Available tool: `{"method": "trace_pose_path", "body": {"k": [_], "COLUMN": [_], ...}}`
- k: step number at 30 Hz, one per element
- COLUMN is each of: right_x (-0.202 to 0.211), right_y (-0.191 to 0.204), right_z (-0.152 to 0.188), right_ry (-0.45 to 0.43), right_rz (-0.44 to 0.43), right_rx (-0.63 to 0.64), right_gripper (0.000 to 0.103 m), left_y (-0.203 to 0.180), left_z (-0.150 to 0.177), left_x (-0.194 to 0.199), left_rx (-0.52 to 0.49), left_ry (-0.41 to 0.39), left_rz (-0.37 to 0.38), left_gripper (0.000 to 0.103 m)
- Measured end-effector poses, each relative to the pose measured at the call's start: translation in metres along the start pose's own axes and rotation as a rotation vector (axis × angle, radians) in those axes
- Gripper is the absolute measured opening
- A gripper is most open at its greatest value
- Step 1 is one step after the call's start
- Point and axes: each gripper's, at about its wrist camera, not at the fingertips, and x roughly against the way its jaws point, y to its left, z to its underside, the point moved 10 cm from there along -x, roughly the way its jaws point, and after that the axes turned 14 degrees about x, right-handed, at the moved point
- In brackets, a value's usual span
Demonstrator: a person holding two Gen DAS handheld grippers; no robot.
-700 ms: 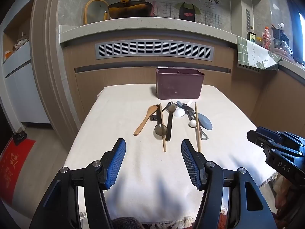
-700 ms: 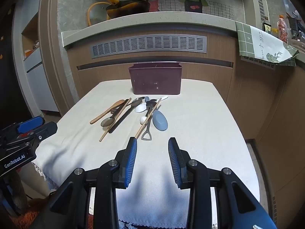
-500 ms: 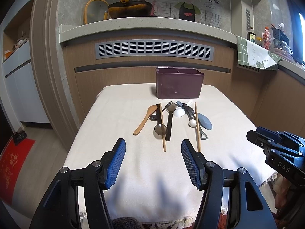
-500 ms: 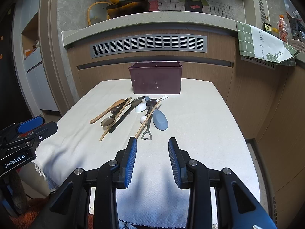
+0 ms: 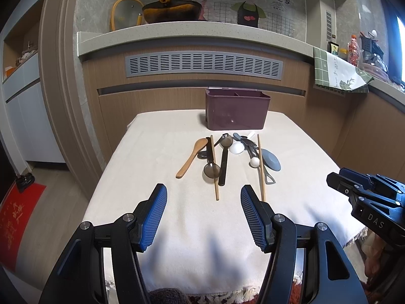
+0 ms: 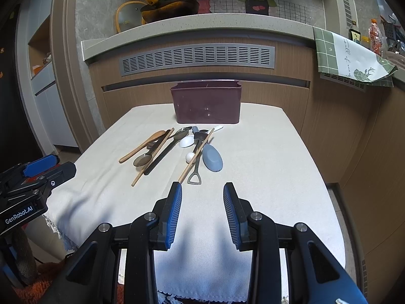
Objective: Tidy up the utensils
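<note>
A matt, woven cream cloth (image 5: 202, 217) covers the table. The spoon (image 5: 192, 157) and chopsticks (image 5: 214, 167) look like wood, the bin (image 6: 206, 105) like smooth maroon plastic. The pads (image 6: 174, 212) are ribbed blue rubber.

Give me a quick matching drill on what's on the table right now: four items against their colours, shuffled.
Items:
1. utensil holder
2. flat paddle spoon
3. leftmost spoon
4. gripper pads

Colours:
A. blue
B. light wood
C. dark maroon
D. grey-blue

Pairs: 1-C, 2-D, 3-B, 4-A
</note>
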Motion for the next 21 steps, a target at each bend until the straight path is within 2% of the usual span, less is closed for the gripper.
{"method": "trace_pose_path", "body": {"k": [21], "right_x": [0.0], "right_y": [0.0], "right_z": [0.0], "right_ry": [0.005], "right_rz": [0.001], "right_rx": [-0.003], "right_gripper": [0.032], "left_y": [0.009], "left_z": [-0.004], "left_x": [-0.015], "left_rx": [0.023], "left_ry": [0.029], "left_rz": [0.001], "left_gripper": [0.061]}}
